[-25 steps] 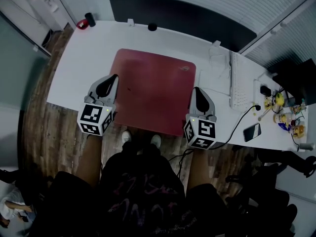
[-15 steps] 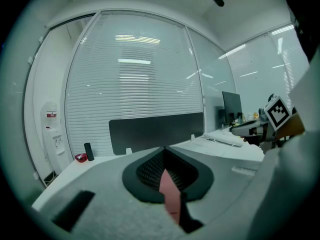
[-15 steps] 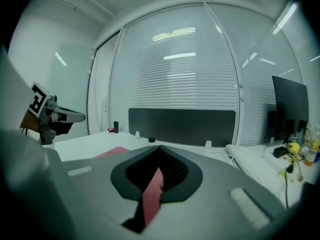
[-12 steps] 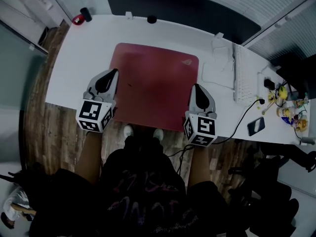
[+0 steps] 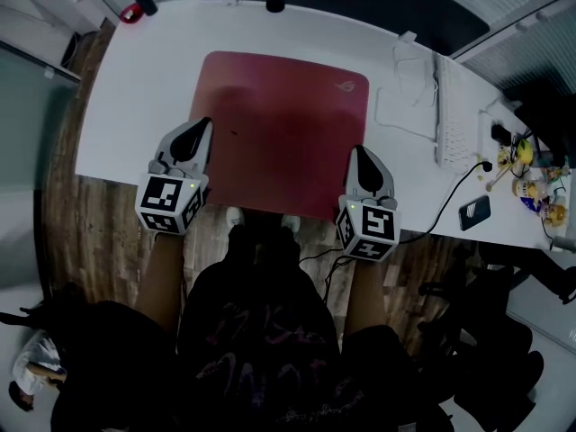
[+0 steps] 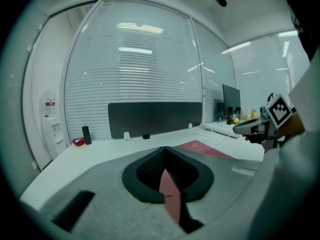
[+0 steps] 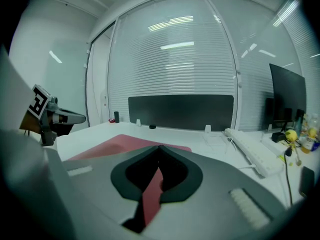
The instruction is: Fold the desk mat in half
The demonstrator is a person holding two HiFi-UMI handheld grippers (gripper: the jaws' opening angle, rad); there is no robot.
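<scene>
A red desk mat (image 5: pixel 279 124) lies flat on the white desk (image 5: pixel 135 88), its near edge at the desk's front. My left gripper (image 5: pixel 203 124) sits at the mat's left edge near the front corner and is shut on it. A red strip of mat (image 6: pixel 170 194) shows between its closed jaws. At the mat's right edge, my right gripper (image 5: pixel 358 151) is likewise shut on the mat, with red material (image 7: pixel 150 196) pinched between its jaws. Each gripper view shows the other gripper across the mat.
A white keyboard (image 5: pixel 447 111), a black cable, a phone (image 5: pixel 474 211) and small figurines (image 5: pixel 531 165) lie to the right. A red and black item (image 5: pixel 135 7) and a small black object (image 5: pixel 274 4) stand at the far edge, before a dark divider panel (image 7: pixel 180 111).
The desk and mat have slid up and slightly left in the head view. Both grippers stay shut at the same places on the mat's side edges.
</scene>
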